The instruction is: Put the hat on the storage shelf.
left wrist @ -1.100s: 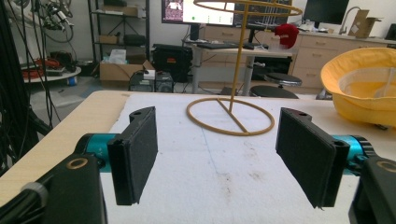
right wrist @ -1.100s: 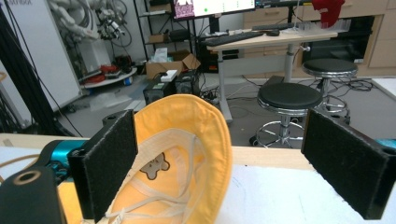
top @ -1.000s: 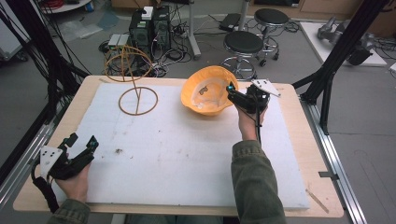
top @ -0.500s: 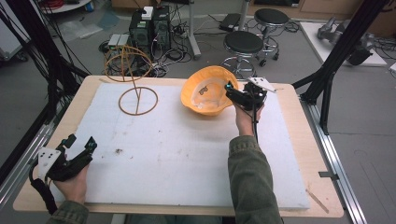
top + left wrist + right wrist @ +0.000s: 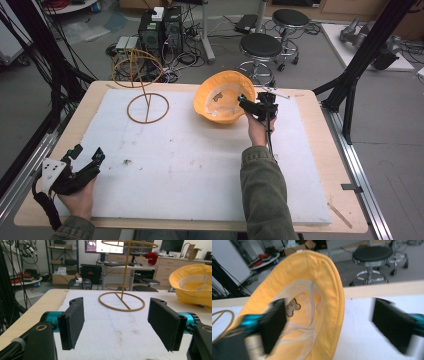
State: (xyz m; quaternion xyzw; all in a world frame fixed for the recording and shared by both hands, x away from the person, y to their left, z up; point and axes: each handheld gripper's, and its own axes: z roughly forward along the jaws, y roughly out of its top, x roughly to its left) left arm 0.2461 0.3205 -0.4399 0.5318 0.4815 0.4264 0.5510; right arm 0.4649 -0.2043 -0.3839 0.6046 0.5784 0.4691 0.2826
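- Yellow hat (image 5: pixel 222 95) lies upside down at the far middle of the surface (image 5: pixel 190 160), hollow side up, white straps and a small label inside.
- Right claw (image 5: pixel 248 105) is at the hat's right-hand brim. In the right gripper view the brim (image 5: pixel 337 302) runs up between the two jaws: one jaw sits inside the hollow, the other outside over the white mat.
- Right claw jaws have just been closing, brim between them, but a clear gap remains on the outer side; pads are not pressing yet, so still apart.
- Left claw (image 5: pixel 86 159) rests at the near left corner of the surface, well apart from the hat, jaws wide apart with nothing between them.
- Surface: pale wooden top covered by a white mat with a few dark smudges near its middle.
- Wire stand (image 5: pixel 145 90) stands at the far left of the mat: flat ring base, thin upright rod, ring on top. It is beside the hat, not touching it.
- In the left gripper view the stand (image 5: pixel 122 298) is straight ahead and the hat (image 5: pixel 192 287) is to the right.
- Room: grey floor, two black stools (image 5: pixel 260 47) just behind the surface, computer boxes (image 5: pixel 160 30) and cables behind the stand, black frame struts on both sides.
- Nothing stands between the right claw and the brim.
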